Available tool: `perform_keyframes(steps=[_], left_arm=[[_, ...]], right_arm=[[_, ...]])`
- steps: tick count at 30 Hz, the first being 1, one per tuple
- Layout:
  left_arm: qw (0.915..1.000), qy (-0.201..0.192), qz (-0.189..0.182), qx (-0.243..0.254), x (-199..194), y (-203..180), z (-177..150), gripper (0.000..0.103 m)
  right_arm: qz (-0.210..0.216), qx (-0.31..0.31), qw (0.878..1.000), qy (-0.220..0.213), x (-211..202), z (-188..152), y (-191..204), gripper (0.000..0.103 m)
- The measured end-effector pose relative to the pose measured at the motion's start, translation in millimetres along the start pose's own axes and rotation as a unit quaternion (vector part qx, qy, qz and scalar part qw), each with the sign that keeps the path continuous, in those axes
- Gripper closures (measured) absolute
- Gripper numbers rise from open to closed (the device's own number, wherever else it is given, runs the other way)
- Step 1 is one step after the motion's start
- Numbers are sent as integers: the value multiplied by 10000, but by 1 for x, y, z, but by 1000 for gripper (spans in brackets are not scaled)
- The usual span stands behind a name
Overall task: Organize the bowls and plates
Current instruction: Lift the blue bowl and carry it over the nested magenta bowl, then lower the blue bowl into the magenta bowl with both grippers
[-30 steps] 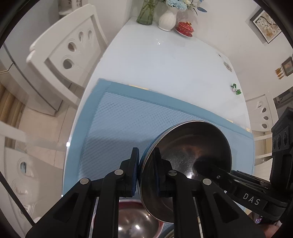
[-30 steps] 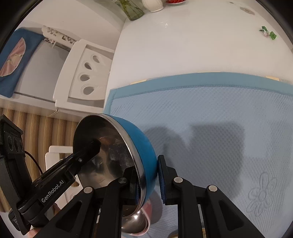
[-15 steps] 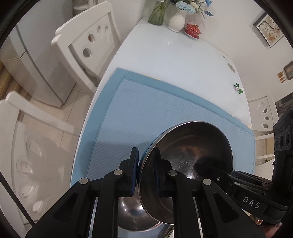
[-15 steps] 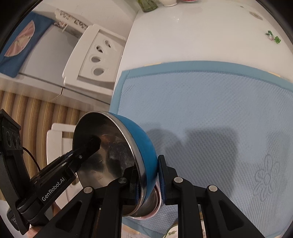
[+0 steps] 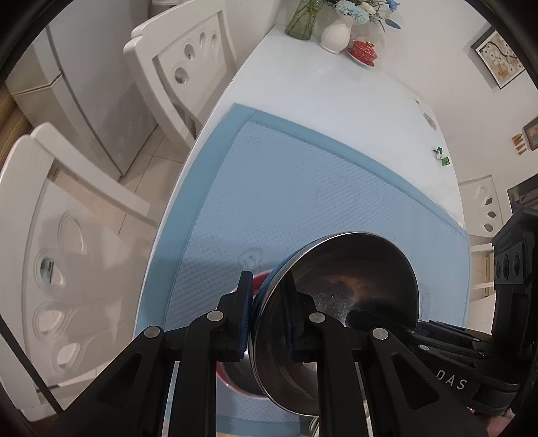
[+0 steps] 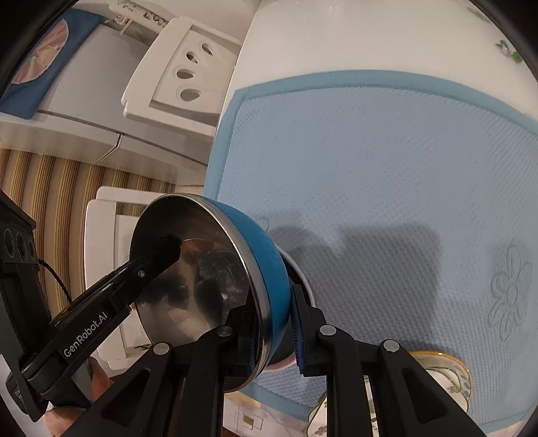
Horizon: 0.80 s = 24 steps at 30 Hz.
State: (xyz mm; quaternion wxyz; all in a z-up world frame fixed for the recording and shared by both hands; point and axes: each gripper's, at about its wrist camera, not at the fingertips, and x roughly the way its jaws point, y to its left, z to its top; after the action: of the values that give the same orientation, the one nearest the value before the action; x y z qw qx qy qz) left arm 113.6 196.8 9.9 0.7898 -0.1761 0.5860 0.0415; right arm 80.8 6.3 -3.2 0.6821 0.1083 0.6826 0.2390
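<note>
A bowl (image 5: 353, 289), blue outside and steel inside (image 6: 201, 275), hangs tilted above the near left corner of the blue mat (image 5: 302, 201). My left gripper (image 5: 267, 319) is shut on its rim, one finger inside and one outside. On the opposite rim my right gripper (image 6: 274, 336) is shut the same way. Each wrist view shows the other gripper across the bowl: the right gripper (image 5: 370, 319) and the left gripper (image 6: 161, 248). Directly below sits a red bowl (image 5: 235, 376) with a steel inside, mostly hidden; its pale rim (image 6: 304, 279) shows past the blue bowl.
The mat (image 6: 370, 168) lies on a white table (image 5: 319, 84). Floral dishes (image 6: 444, 369) sit at the mat's near edge. White chairs (image 5: 181, 67) (image 5: 60, 269) stand along the table's left side. Vases (image 5: 336, 30) and a red lidded cup (image 5: 363, 50) are at the far end.
Both grippers have carried the blue bowl across the mat toward its near left corner. The red bowl underneath has come further into view below it. Both grips are unchanged.
</note>
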Motion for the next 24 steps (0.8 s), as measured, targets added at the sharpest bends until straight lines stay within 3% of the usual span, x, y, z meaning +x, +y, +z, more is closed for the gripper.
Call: perform_keyframes(steps=[24], left_arm=[[9995,259,40,-185,16,23,-31,90]], right_arm=[[-35,-51,9993,374,33,-15,9,86]])
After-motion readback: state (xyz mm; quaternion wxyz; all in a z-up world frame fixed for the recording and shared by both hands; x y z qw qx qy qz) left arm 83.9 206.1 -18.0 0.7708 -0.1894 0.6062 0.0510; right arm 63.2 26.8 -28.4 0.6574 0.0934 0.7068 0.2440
